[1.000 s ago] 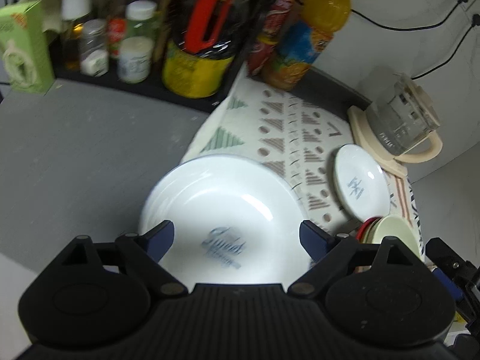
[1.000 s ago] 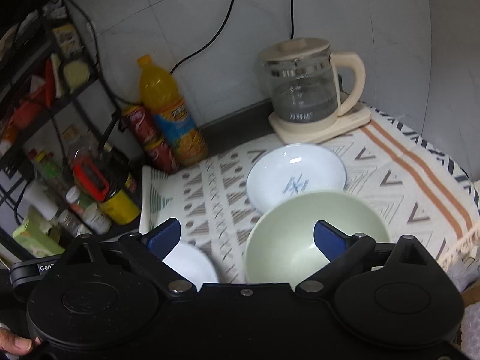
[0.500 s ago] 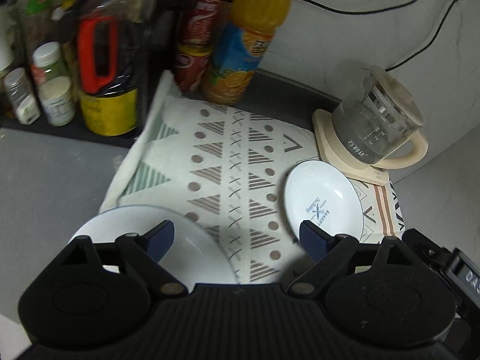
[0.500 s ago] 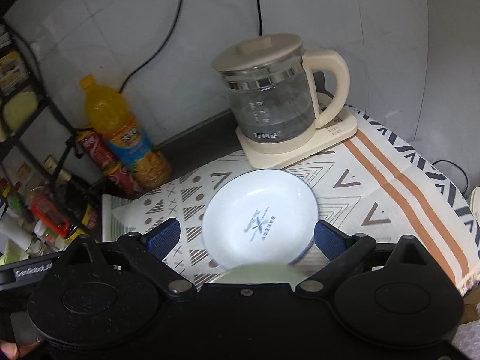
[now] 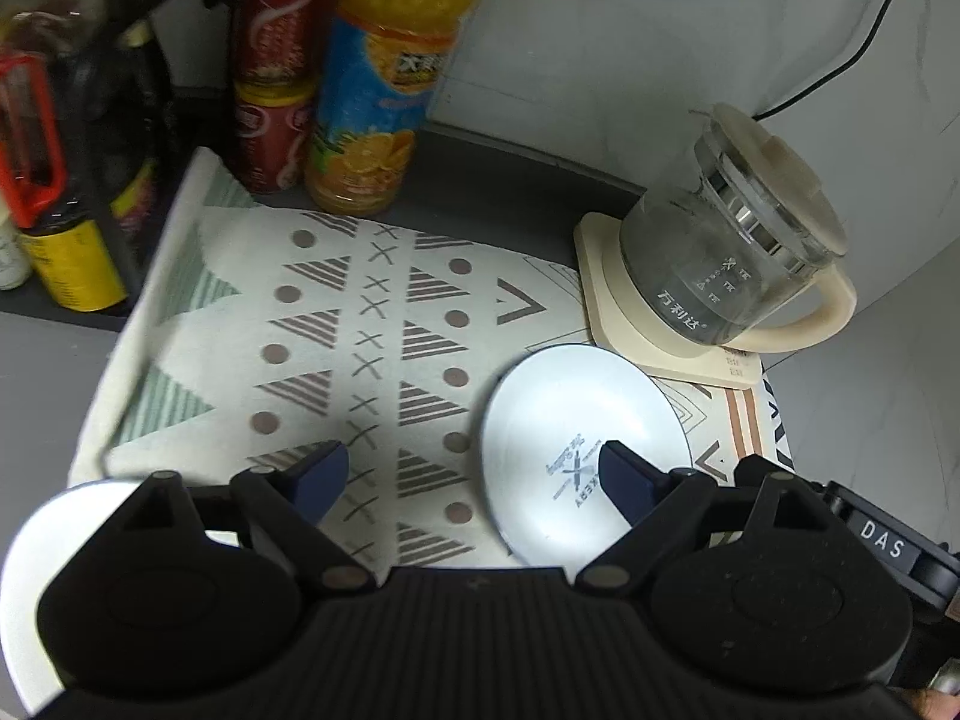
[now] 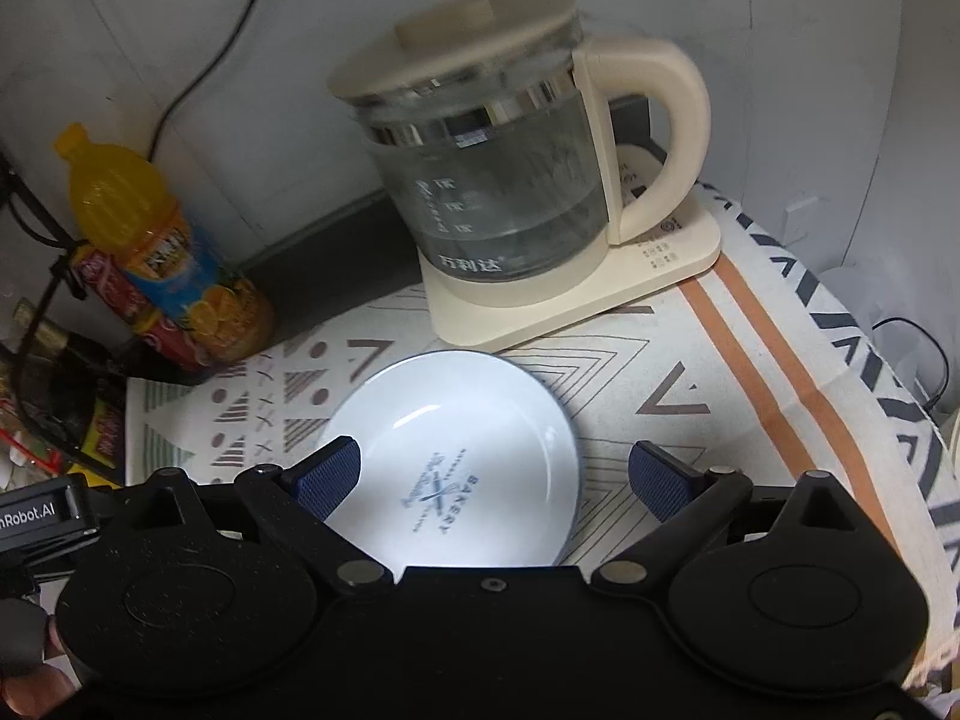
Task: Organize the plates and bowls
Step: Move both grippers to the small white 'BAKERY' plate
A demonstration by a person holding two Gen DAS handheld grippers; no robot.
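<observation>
A small white plate (image 5: 576, 420) with a printed logo lies on the patterned cloth (image 5: 372, 312), in front of the kettle. My left gripper (image 5: 474, 477) is open above the cloth, its right finger over the plate's near edge. A large white plate (image 5: 24, 546) shows at the lower left, mostly hidden behind that gripper's body. In the right wrist view the same small plate (image 6: 456, 450) sits between the wide-apart fingers of my right gripper (image 6: 495, 474), which is open and holds nothing. Whether either gripper touches the plate cannot be told.
A glass kettle (image 6: 486, 180) on its cream base (image 6: 576, 294) stands just behind the small plate. An orange juice bottle (image 5: 390, 78) and red cans (image 5: 270, 72) line the back wall. A rack of bottles and jars (image 5: 54, 192) stands at the left.
Both grippers have moved right and forward toward the small plate and kettle. The large white plate slid out to the lower left of the left view; the green bowl dropped out of the right view.
</observation>
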